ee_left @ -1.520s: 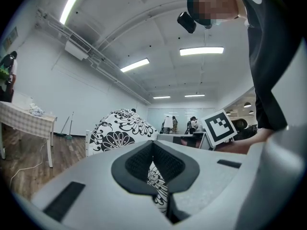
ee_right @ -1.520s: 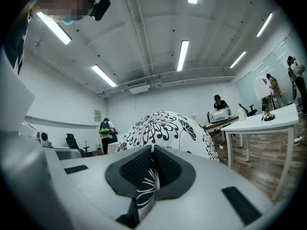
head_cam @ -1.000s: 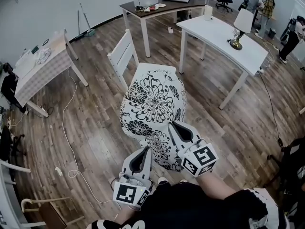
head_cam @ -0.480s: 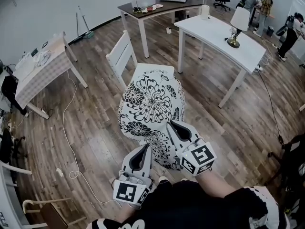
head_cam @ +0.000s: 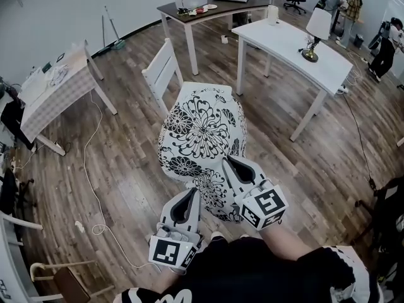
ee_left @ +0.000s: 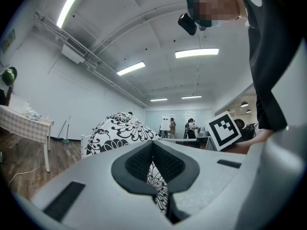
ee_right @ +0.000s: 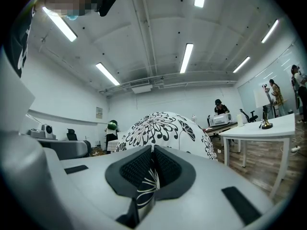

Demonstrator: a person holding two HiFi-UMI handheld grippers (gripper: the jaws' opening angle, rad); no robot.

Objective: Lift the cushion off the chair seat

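A white cushion with black flower print hangs in the air over the white chair, covering most of its seat in the head view. My left gripper is shut on the cushion's near edge at the left, and my right gripper is shut on the same edge at the right. In the left gripper view the cushion bulges beyond the jaws, with its printed fabric pinched between the dark pads. The right gripper view shows the cushion rising ahead and its fabric caught between the pads.
A white table with a lamp stands at the right, a dark-topped table behind it. A checked-cloth table is at the left, with a white cable on the wood floor. People stand at the far right.
The cushion and both grippers have barely shifted; both grips stay the same.
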